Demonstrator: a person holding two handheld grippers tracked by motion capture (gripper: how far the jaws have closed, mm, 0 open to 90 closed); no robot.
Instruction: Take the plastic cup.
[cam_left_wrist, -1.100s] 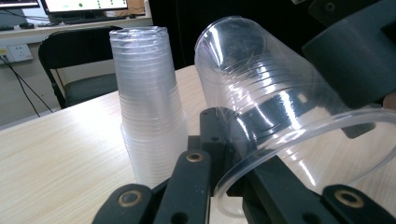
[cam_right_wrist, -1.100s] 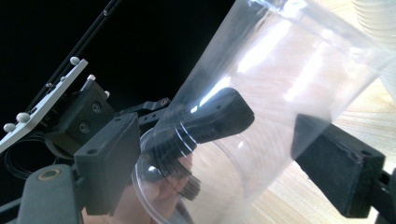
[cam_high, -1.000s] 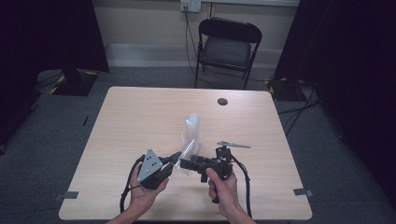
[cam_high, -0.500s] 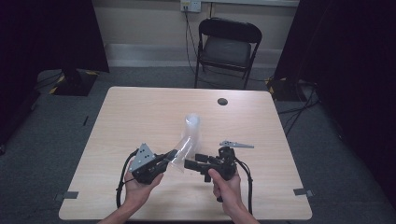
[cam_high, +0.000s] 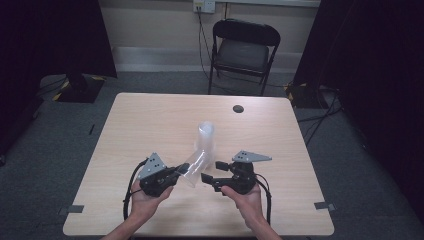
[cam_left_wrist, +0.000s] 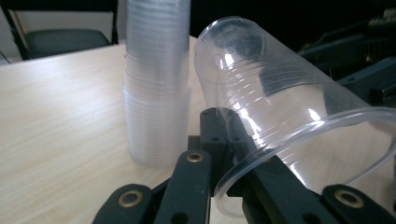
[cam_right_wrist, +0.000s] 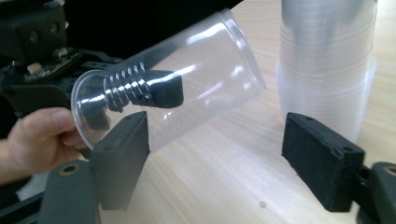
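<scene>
A single clear plastic cup (cam_high: 190, 171) lies tilted in the air, and my left gripper (cam_high: 179, 171) is shut on its rim, one jaw inside the cup (cam_left_wrist: 289, 107) and one outside. A tall stack of clear cups (cam_high: 204, 142) stands upright on the table just behind it. To the right of the cup, my right gripper (cam_high: 212, 171) is open and its jaws have just been closing. In the right gripper view its pads stand apart (cam_right_wrist: 219, 149), and the cup (cam_right_wrist: 187, 88) lies just beyond the left pad, untouched. The stack (cam_right_wrist: 327, 70) is behind the right pad.
A small black round object (cam_high: 238, 108) lies near the table's far edge. A black folding chair (cam_high: 243, 50) stands beyond the table. Bare wooden tabletop (cam_high: 150, 125) spreads left and right of the stack.
My left gripper has drawn the cup off the stack, toward the person and slightly left. The right gripper stayed where it was, its jaws now closer together.
</scene>
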